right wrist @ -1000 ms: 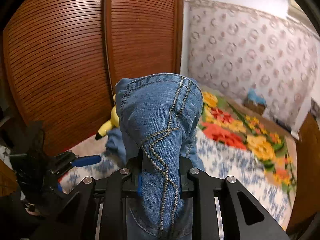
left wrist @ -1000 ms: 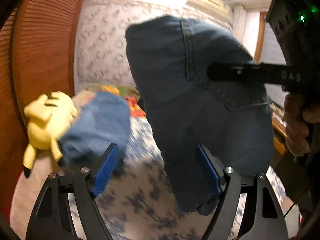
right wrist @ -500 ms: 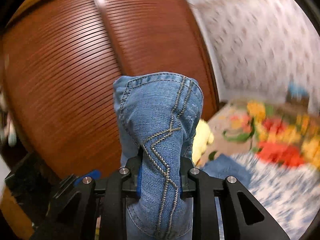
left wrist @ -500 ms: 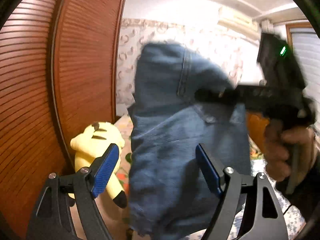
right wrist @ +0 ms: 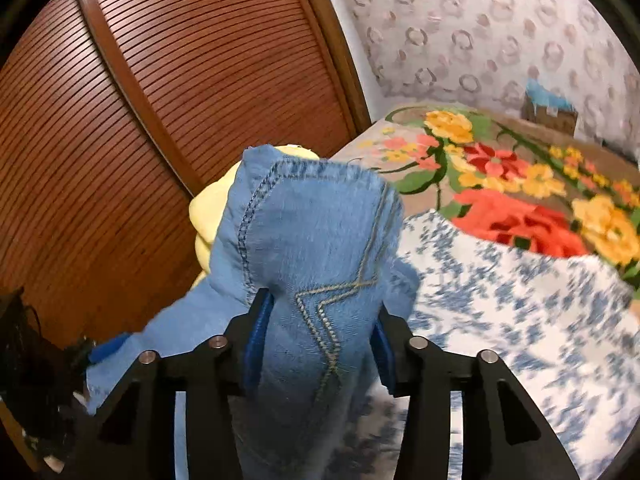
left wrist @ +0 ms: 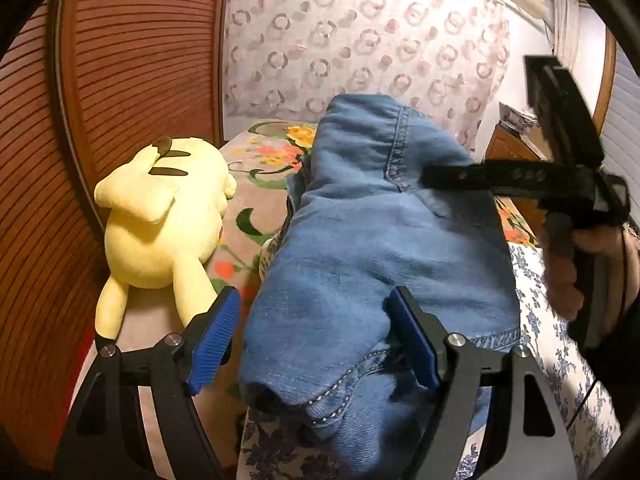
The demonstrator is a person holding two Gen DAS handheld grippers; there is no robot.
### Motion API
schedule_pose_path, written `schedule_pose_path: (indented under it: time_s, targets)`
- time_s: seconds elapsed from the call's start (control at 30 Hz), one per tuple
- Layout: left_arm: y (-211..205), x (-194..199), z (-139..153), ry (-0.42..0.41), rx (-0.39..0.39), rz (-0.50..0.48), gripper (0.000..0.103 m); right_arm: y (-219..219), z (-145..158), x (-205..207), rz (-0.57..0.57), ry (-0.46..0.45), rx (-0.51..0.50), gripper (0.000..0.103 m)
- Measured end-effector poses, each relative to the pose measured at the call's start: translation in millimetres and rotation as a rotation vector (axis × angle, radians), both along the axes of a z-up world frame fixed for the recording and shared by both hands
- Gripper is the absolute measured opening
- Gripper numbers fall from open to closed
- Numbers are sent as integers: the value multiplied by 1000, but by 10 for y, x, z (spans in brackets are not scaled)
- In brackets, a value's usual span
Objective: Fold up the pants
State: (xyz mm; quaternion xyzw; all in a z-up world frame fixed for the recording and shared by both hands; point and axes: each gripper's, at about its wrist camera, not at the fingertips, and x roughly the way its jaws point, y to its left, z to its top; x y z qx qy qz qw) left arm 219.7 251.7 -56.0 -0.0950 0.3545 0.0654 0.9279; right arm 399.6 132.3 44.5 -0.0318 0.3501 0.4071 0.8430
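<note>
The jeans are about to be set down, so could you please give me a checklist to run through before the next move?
1. Jeans between the left hand-held gripper jaws: ok; jaws open.
2. Right hand-held gripper grip: cannot tell; its jaws have just been opening, with the jeans between them.
3. Yellow plush toy clear of the jeans: not ok; it lies close beside them.
4. Bare bedspread to lay them on: ok.
5. Fold tidy: cannot tell; the denim is bunched.
</note>
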Motion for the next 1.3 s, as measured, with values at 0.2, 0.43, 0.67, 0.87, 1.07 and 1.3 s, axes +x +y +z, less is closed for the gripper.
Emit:
schedule_pose_path:
  time_s: [0.2, 0.43, 0.67, 0.87, 1.07, 1.3]
  targets:
    - [73, 120, -33, 15, 11, 3, 78, -15, 416, -166, -66, -167, -36, 52]
    - [112, 83, -89, 8, -4, 18, 78, 423, 104, -94, -79, -178, -148, 44]
    - [-28, -62, 121, -26, 45, 19, 78, 268, 206, -233, -121, -164, -75, 44]
    - [-306, -305, 416, -88, 85, -8, 78, -340, 327, -932, -141, -235, -3, 44]
    - [-745, -548, 659, -144, 111, -62, 78, -955, 333, -1734, -183, -294, 16, 44]
    - [-1311, -833, 853, -202, 126, -149, 79, -1689, 371, -2717, -285, -337, 28, 44]
